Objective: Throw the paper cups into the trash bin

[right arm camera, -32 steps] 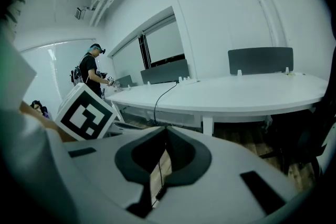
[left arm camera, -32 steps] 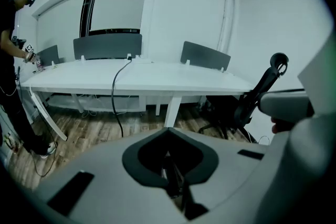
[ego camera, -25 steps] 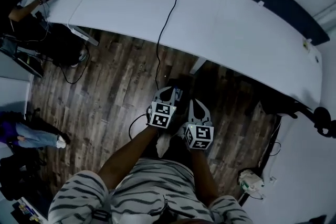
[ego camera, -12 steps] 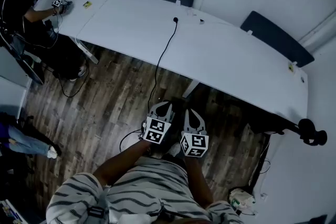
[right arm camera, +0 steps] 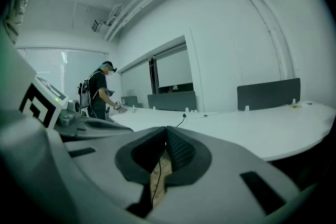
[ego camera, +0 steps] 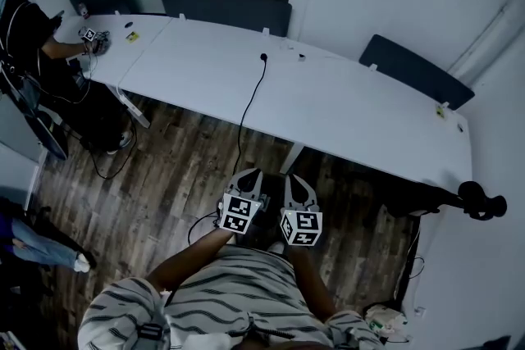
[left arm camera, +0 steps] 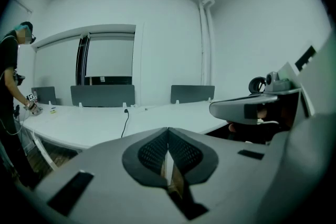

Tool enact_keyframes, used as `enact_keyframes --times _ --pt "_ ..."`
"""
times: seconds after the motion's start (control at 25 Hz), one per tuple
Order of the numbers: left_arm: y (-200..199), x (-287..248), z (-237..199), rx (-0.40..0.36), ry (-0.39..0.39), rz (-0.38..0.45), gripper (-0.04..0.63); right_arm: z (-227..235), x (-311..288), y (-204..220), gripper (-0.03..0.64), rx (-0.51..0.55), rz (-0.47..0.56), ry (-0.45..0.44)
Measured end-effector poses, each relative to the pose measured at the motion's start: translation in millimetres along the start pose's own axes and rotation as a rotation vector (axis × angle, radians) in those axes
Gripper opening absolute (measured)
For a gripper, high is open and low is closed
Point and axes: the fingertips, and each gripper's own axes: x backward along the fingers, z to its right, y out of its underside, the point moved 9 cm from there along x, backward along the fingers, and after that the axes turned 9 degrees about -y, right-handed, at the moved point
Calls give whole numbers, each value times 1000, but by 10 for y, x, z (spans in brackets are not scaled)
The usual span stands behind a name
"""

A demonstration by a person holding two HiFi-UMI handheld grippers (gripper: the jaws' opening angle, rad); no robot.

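No paper cup and no trash bin shows in any view. In the head view my left gripper (ego camera: 248, 180) and right gripper (ego camera: 297, 186) hang side by side over the wooden floor, just short of the long white table (ego camera: 344, 111). Both point toward the table. In the left gripper view the left gripper (left arm camera: 168, 131) has its dark pads pressed together with nothing between them. In the right gripper view the right gripper (right arm camera: 167, 129) also has its tips meeting, empty. The right gripper's body (left arm camera: 252, 107) shows at the right of the left gripper view.
A black cable (ego camera: 250, 98) runs from the table top down to the floor. A person (ego camera: 29, 20) stands at the table's far left end, handling a marker cube. Dark panels (ego camera: 225, 10) (ego camera: 414, 71) line the far side. A black stand (ego camera: 472, 199) and a white device (ego camera: 385, 317) sit at the right.
Both grippers have risen together and stayed shut. The head view has tilted up, so the table sits lower in the picture and the back wall and the standing person show more.
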Motion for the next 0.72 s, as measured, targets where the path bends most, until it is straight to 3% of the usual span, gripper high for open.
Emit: enact_keyframes --times 0.2,0.4,0.72 --pt "-117 27 -41 10 -15 47 23 72 -35 -98 9 7 29 -1" --pt "-207 33 -56 10 -11 83 25 70 -57 -153 9 -52 64 -28" --pt "-382 15 -59 34 1 164 24 155 -57 -291 9 -17 105 -15"
